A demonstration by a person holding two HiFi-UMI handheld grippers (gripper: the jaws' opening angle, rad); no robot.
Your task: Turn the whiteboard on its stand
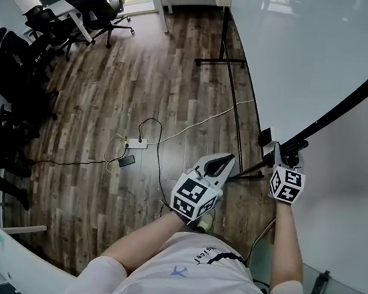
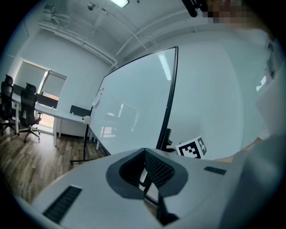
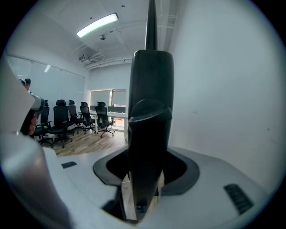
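Now the right gripper [image 3: 145,174] jaws pinch the black-framed, glossy whiteboard [image 1: 304,51]; the left gripper [image 2: 145,172] jaws pressed together.

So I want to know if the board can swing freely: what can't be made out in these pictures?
Whiteboard: upper part cut off by the head view's top and right edges.
Stand's near foot: partly behind the right gripper, head view.
Any lock on the frame: right gripper view, frame too dark and close.
Small dark thing by the power strip: head view, too small.
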